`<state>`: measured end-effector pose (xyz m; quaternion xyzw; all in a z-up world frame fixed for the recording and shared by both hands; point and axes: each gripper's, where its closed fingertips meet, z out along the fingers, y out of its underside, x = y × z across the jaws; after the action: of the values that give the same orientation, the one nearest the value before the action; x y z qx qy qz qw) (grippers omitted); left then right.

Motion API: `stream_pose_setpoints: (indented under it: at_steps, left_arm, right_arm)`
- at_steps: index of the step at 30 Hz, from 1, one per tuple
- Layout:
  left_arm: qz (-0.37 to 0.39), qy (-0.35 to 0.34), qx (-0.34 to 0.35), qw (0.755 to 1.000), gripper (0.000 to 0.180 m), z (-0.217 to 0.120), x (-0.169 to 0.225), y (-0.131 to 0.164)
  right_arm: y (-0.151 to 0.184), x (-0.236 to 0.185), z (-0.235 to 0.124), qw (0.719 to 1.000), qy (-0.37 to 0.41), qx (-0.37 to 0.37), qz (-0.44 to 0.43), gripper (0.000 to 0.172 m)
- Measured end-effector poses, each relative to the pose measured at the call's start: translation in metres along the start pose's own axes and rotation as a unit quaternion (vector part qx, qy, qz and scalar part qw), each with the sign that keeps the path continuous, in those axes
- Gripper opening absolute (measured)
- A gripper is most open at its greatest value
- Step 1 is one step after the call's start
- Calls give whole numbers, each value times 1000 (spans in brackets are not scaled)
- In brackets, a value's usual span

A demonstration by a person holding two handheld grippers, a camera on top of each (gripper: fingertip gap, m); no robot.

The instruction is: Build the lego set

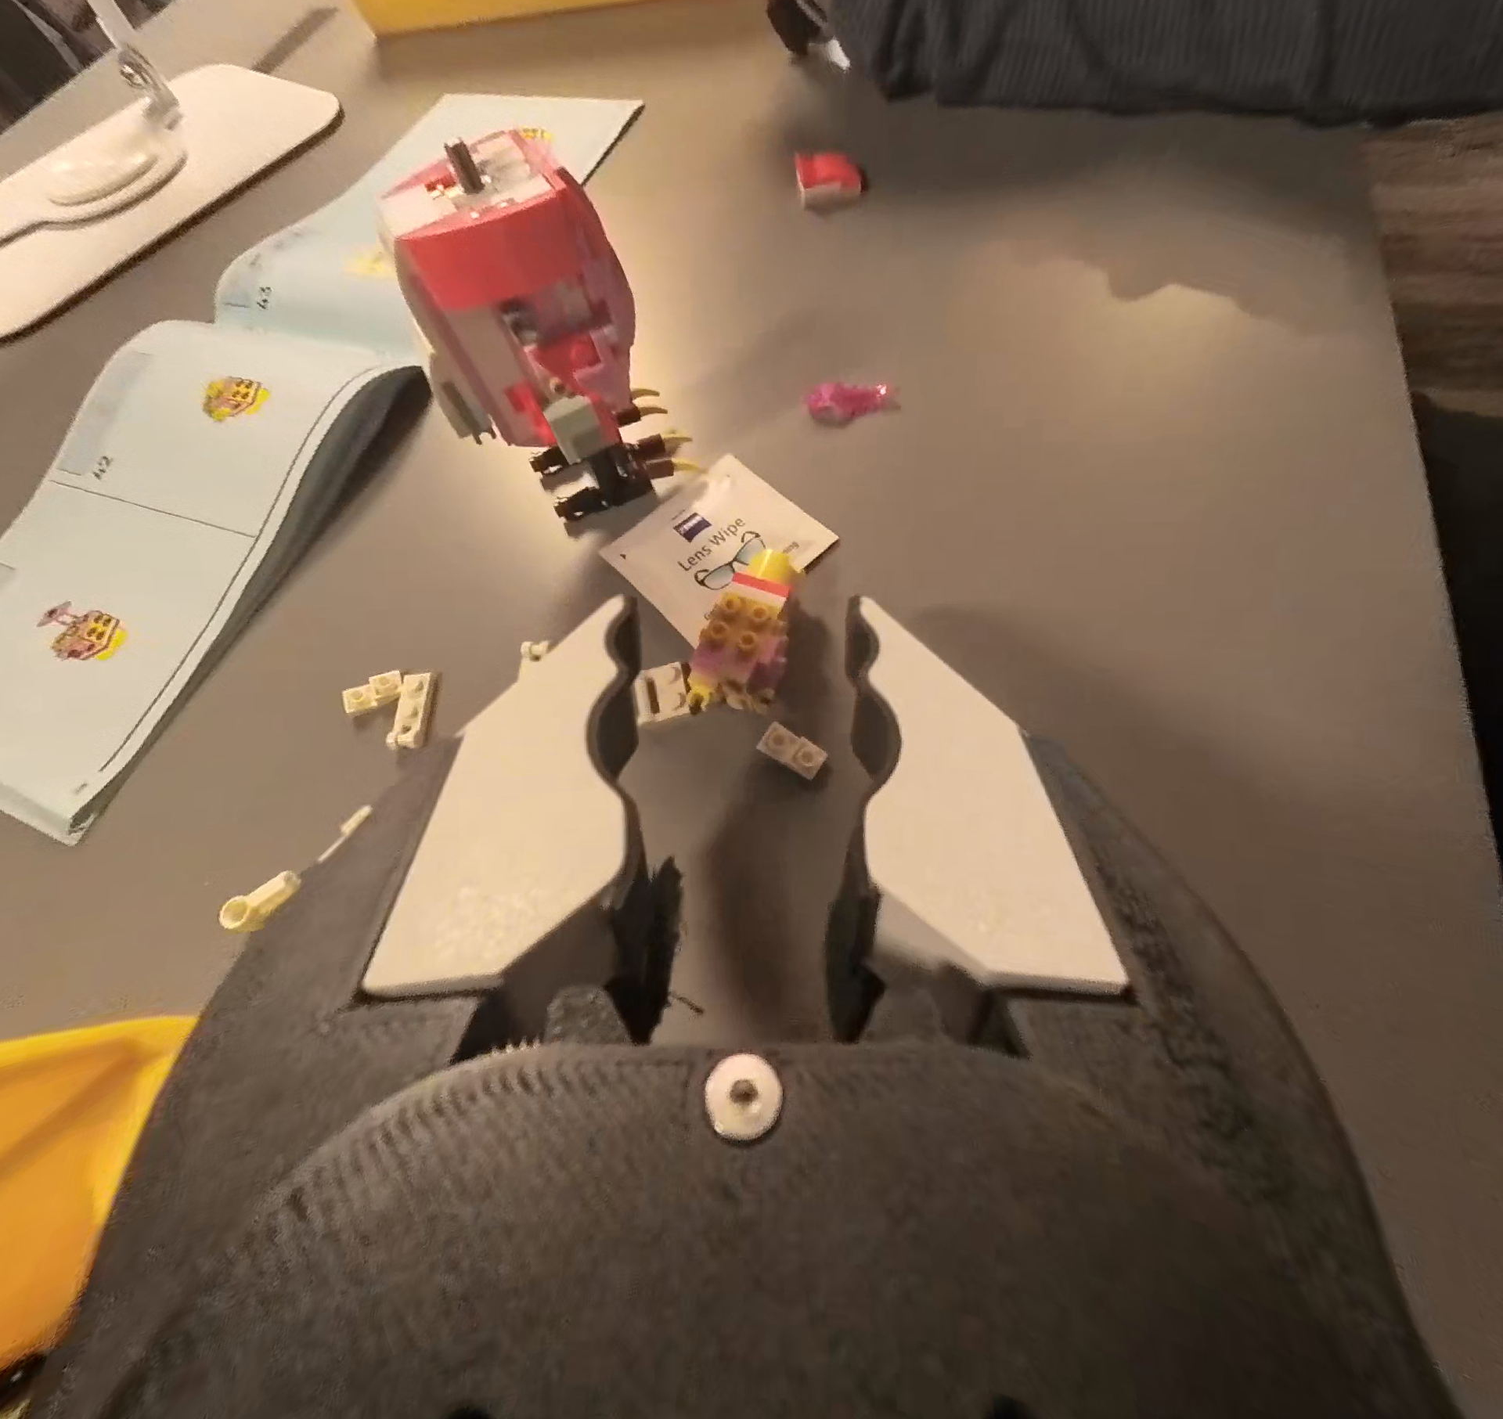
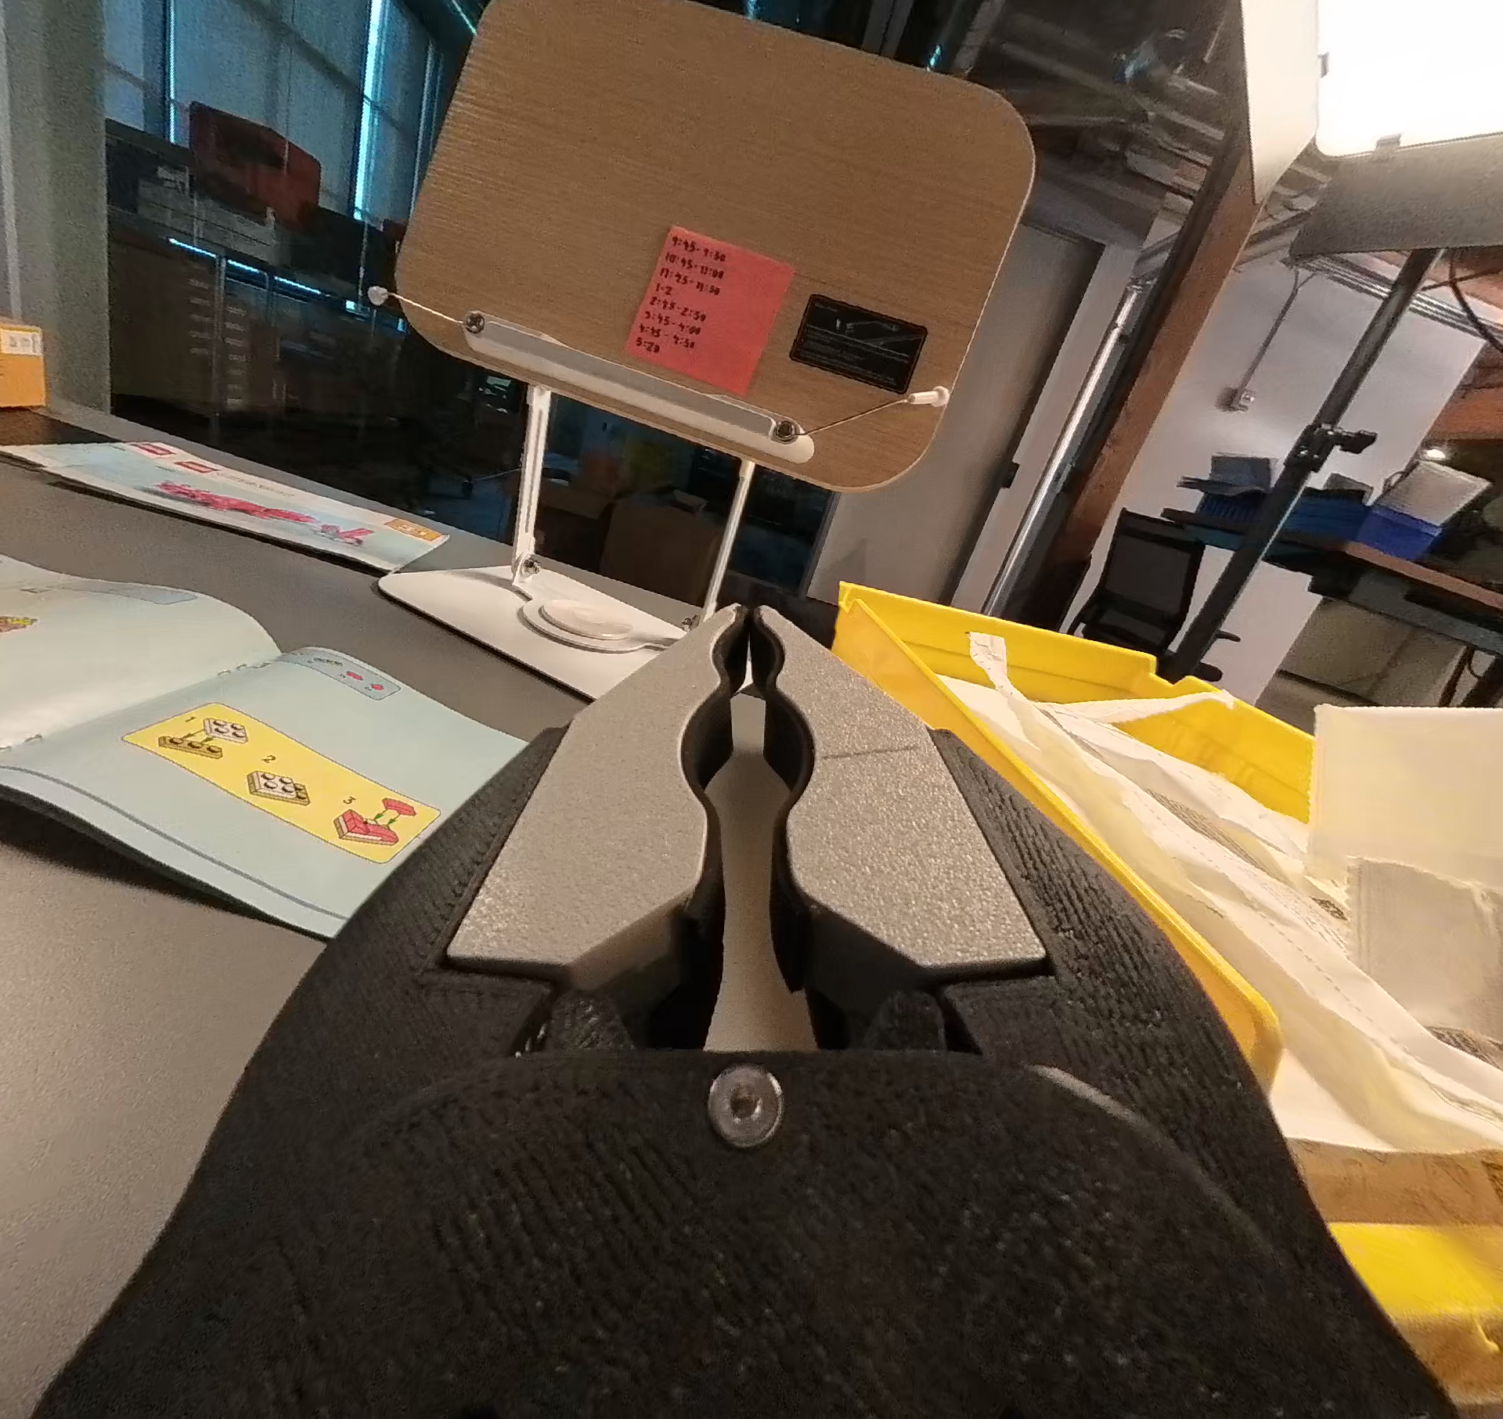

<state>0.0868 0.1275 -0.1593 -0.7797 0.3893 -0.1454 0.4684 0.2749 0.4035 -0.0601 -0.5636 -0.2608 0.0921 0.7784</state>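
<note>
Left gripper (image 1: pixel 740 624): jaws part-way apart, pads pressing on nothing; between the two fingertips stands a small brick assembly (image 1: pixel 744 640), tan-studded on top, pink and yellow below, with a striped and yellow end; its long axis runs from about 7 o'clock to 1 o'clock, roughly along the fingers; a visible gap remains on each side, wider toward the right finger (image 1: pixel 886 648); the assembly's far end overlaps a white sachet (image 1: pixel 691 559) lying at 12 o'clock of the tips.

Right gripper (image 2: pixel 748 624): jaws closed tip to tip, nothing visible between the pads; it points toward a wood-faced book stand (image 2: pixel 716 185) at 12 o'clock, with a yellow bin (image 2: pixel 919 648) of white paper bags at 3 o'clock; in its own view no bricks appear, so the left gripper is judged the nearer to the assembly.

Counts, left view: one large red model (image 1: pixel 504 298) at 11 o'clock; one open instruction booklet (image 1: pixel 163 534) at 9 o'clock; one loose grey plate (image 1: pixel 793 750) between the fingers; one white piece (image 1: pixel 663 697) touching the assembly; a cluster of cream plates (image 1: pixel 390 701) at 9 o'clock, number uncertain; one cream pin (image 1: pixel 256 900); one red brick (image 1: pixel 828 176); one pink translucent piece (image 1: pixel 850 400).
</note>
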Motion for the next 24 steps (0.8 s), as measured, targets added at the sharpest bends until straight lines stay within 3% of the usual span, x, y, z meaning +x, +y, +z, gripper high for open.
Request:
stream_pose_setpoints:
  at_steps: [7,12,20,24]
  left_arm:
    - [12,-11,-48,999,42,6,-1,12]
    - [48,-16,-64,997,24,9,1,16]
    - [53,-69,53,995,24,-7,-8,-29]
    - [-38,-84,97,991,24,-12,-2,-56]
  right_arm:
    - [0,1,0,1000,3,-1,-2,0]
    - [0,1,-1,1000,1,0,-2,0]
    - [-11,-11,-7,999,-24,26,-23,0]
    - [-19,-18,-11,998,-46,48,-23,8]
